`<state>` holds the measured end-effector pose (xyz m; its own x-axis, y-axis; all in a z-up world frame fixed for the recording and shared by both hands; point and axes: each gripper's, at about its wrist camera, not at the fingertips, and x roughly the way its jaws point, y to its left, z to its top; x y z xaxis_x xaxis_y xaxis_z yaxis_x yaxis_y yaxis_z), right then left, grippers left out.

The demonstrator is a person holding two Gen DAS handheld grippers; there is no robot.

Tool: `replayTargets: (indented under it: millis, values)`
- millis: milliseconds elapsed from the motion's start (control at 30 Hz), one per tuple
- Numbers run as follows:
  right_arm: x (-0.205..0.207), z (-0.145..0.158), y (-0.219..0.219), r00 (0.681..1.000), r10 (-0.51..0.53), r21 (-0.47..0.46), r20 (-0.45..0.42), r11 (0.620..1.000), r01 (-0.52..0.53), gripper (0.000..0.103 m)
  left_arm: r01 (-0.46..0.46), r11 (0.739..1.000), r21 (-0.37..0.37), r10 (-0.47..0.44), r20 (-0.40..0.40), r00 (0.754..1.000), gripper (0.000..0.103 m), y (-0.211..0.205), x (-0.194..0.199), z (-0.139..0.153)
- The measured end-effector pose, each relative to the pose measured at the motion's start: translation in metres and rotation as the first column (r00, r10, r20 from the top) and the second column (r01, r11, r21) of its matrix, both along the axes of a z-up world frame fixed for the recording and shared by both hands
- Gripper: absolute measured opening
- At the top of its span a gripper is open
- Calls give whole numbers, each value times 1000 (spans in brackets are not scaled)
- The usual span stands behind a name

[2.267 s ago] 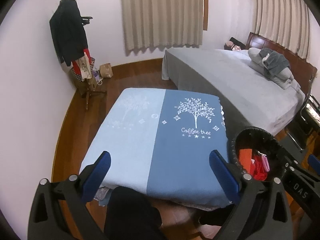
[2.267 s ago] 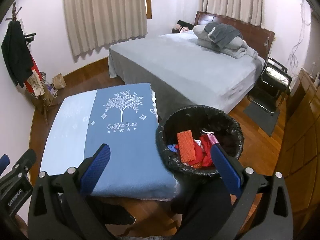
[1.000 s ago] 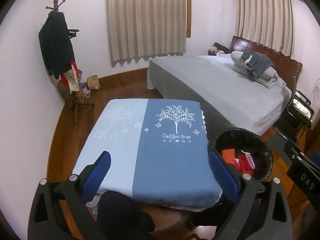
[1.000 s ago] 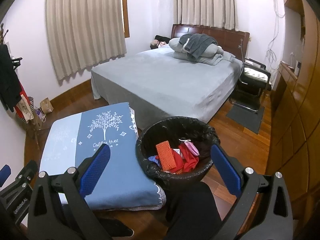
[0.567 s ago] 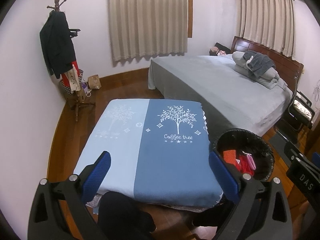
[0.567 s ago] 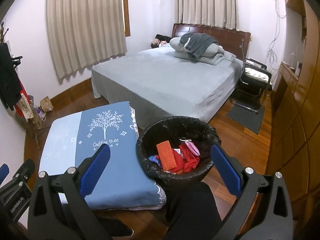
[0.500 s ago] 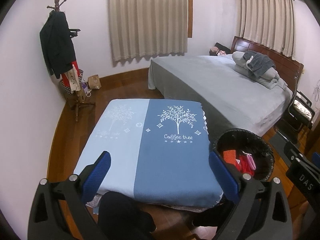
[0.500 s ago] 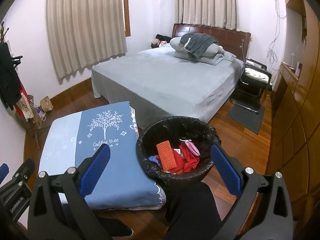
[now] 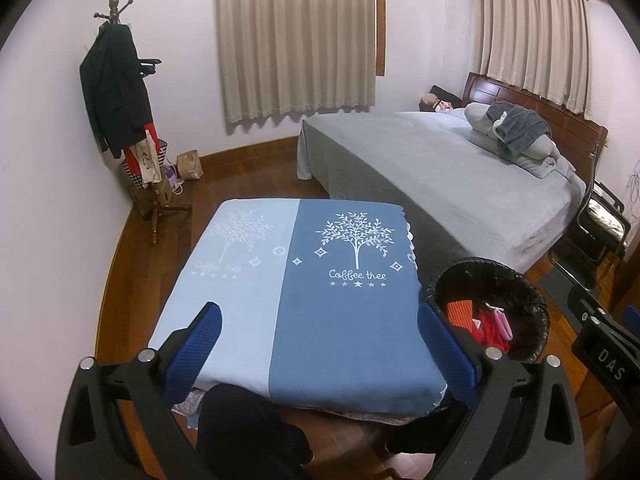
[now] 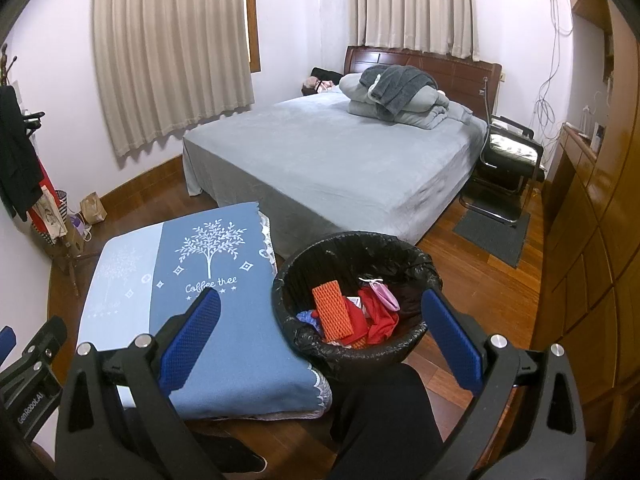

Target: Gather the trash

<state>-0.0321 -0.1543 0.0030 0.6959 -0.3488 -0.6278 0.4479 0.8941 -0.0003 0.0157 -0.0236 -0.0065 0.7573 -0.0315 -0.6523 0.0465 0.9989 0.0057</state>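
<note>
While both my grippers hang spread and empty, the trash sits binned.

Nearest, my right gripper (image 10: 320, 328) gapes directly over the black-lined bin (image 10: 416, 264), closer than my left gripper (image 9: 320, 336); the orange mesh piece (image 10: 332, 310) and red scraps (image 10: 376, 312) lie inside, beside the blue-covered table (image 9: 280, 280), bed (image 10: 340, 156) beyond.

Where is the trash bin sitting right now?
In the right wrist view the trash bin stands on the wood floor at centre, just right of the blue-covered table and in front of the bed.
</note>
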Motion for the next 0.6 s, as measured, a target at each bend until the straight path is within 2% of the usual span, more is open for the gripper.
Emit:
replayTargets:
  millis: [600]
  values:
    - [1,0,0,1000,0,1,-3,1000,0,98,-1,1000,3,1,-2,1000,96,3,1,1]
